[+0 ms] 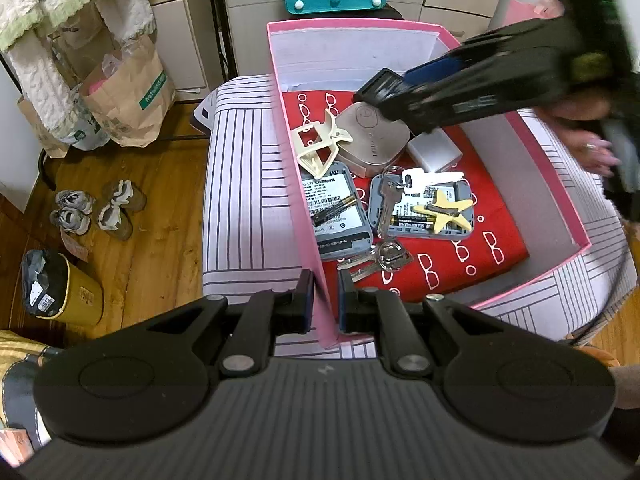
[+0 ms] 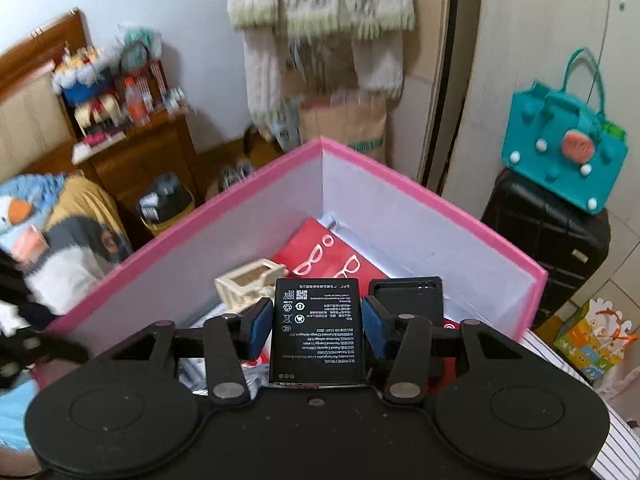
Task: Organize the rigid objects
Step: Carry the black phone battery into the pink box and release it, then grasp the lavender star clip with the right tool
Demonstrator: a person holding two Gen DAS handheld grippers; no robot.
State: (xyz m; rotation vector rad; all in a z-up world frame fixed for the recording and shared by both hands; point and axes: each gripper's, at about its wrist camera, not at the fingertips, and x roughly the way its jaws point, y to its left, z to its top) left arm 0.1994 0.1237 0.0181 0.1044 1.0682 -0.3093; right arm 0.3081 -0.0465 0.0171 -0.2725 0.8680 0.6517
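A pink box (image 1: 400, 24) (image 2: 224, 208) lined with red cloth (image 1: 472, 256) holds two grey open-backed devices (image 1: 344, 216) (image 1: 400, 204), loose batteries (image 1: 334, 209), keys (image 1: 380, 258), a yellow star clip (image 1: 442, 210), a cream clip (image 1: 316, 144) (image 2: 244, 280), a beige rounded case (image 1: 372, 136) and a white block (image 1: 434, 152). My left gripper (image 1: 325, 304) is shut on the box's near wall. My right gripper (image 2: 318, 320) (image 1: 404, 88) hangs above the box's far end, shut on a flat black battery pack (image 2: 316, 332) (image 1: 378, 82).
The box rests on a striped cushion (image 1: 244, 184). Paper bags (image 1: 132, 100), shoes (image 1: 96, 212) and a yellow bin (image 1: 80, 296) stand on the wooden floor at left. A teal bag (image 2: 560, 152) sits on a black suitcase (image 2: 548, 248) beyond the box.
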